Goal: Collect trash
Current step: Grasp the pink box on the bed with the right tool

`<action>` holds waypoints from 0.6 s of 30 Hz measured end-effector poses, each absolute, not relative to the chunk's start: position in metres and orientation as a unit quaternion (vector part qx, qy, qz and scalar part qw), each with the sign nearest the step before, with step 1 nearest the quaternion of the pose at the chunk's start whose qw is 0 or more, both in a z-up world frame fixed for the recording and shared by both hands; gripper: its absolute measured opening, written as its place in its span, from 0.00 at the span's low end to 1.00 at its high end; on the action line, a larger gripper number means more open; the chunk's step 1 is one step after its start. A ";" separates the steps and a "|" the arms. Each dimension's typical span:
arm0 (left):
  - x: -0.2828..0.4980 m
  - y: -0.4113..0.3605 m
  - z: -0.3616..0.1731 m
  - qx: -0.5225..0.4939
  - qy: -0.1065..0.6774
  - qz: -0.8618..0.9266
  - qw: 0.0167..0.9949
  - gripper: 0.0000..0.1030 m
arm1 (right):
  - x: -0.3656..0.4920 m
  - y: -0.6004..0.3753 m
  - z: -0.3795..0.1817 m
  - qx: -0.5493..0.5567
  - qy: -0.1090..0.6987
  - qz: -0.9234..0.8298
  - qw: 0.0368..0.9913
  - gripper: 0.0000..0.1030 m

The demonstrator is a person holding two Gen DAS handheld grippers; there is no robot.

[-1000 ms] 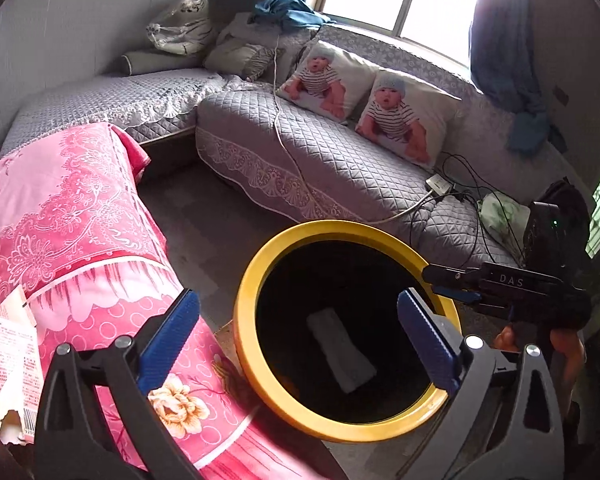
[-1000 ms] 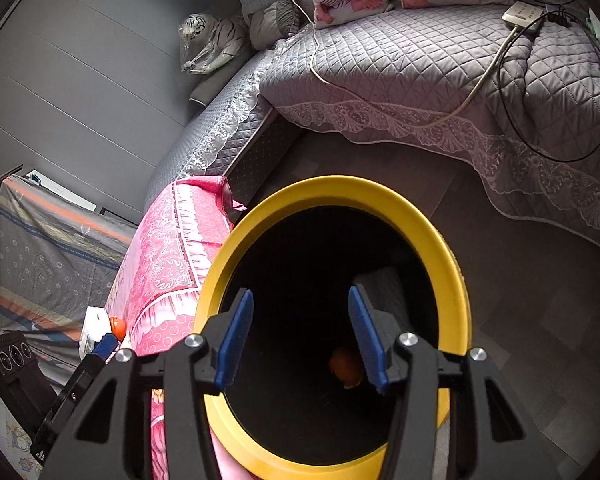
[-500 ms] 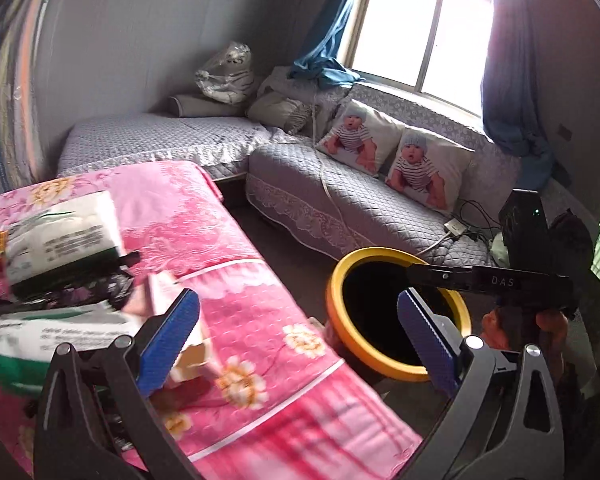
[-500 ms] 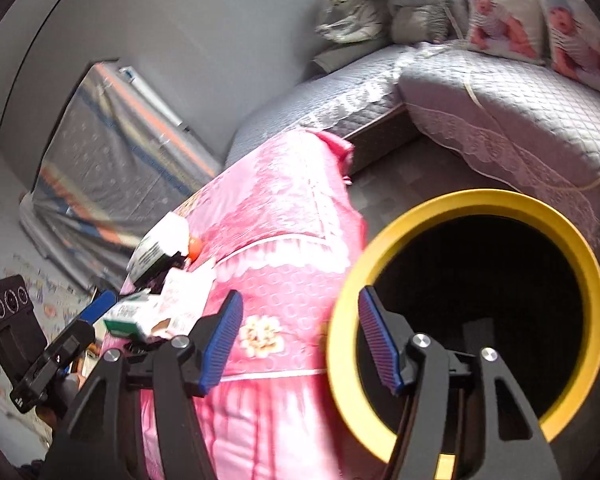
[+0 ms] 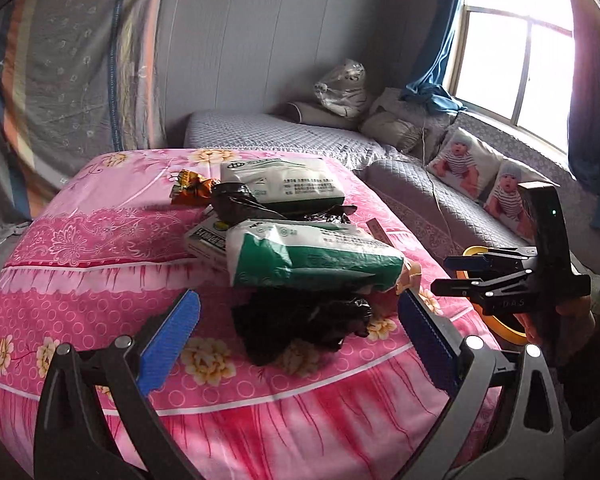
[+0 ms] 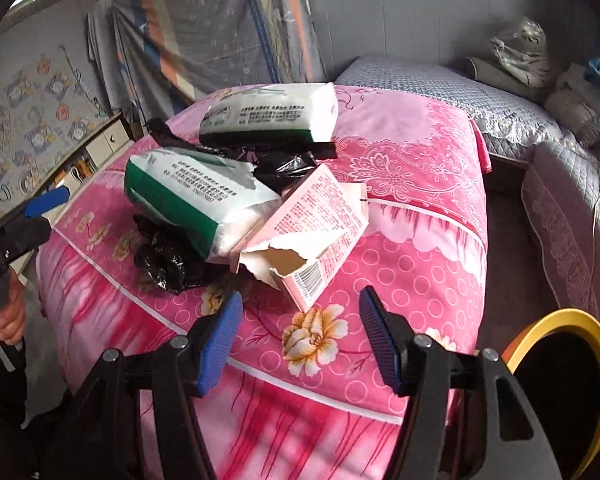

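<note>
1. Pink floral bed (image 5: 100,264): the largest item we list, carrying all the trash in one heap near its middle. We judge the heap was gathered there so it could be cleared piece by piece.

2. Yellow-rimmed bin (image 6: 568,320): at 4 o'clock in the right wrist view, on the floor just beside the bed's corner. Its mouth is open and dark, we judge to receive drops.

3. Green-and-white bag (image 5: 312,256): torn, crumpled, lying on top at the centre of the heap. A second white packet (image 5: 280,184) sits behind it at 12 o'clock.

4. Pink carton (image 6: 316,232): ripped open at one end with the barcode showing, leaning against the green-and-white bag and nearest the right gripper.

5. Black plastic bag (image 5: 300,324): wrinkled and glossy, partly tucked under the green-and-white bag at 6 o'clock of the heap.

6. Orange wrapper (image 5: 190,188): small and crushed, at 10 o'clock of the heap.

7. Left gripper (image 5: 296,344): fingers spread wide, nothing between them; it points at the black plastic bag without touching it.

8. Right gripper (image 6: 300,340): fingers have just been opening and now stand apart, empty, short of the pink carton. We judge both are set for the next pick.
</note>
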State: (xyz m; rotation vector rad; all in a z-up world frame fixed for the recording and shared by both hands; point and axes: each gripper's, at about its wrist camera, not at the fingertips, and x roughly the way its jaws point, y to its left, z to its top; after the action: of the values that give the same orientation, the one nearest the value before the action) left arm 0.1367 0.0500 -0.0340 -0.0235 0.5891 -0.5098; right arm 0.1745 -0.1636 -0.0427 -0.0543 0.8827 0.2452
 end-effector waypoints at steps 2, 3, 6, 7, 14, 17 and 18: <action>0.138 0.057 -0.037 -0.024 0.288 -0.251 0.924 0.92 | 0.176 -0.154 -0.045 -0.056 0.427 0.115 0.895 0.64; 0.139 0.059 -0.038 -0.029 0.289 -0.253 0.923 0.92 | 0.178 -0.150 -0.047 -0.061 0.430 0.116 0.893 0.70; 0.143 0.060 -0.040 -0.033 0.290 -0.253 0.922 0.92 | 0.184 -0.140 -0.053 -0.092 0.435 0.102 0.890 0.74; 0.144 0.059 -0.042 -0.034 0.291 -0.253 0.922 0.92 | 0.188 -0.136 -0.056 -0.108 0.435 0.091 0.889 0.74; 0.152 0.058 -0.050 -0.043 0.305 -0.245 0.919 0.92 | 0.221 -0.131 -0.073 -0.125 0.450 0.073 0.881 0.74; 0.154 0.057 -0.053 -0.042 0.314 -0.239 0.918 0.92 | 0.231 -0.135 -0.076 -0.096 0.456 0.078 0.881 0.60; 0.154 0.056 -0.053 -0.039 0.315 -0.237 0.918 0.92 | 0.234 -0.139 -0.075 -0.080 0.459 0.079 0.881 0.55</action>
State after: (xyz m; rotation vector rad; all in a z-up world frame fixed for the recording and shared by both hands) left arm 0.1542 0.0560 -0.0528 -0.0811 0.6474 -0.4873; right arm 0.2344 -0.1389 -0.0750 -0.1666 0.9555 0.1649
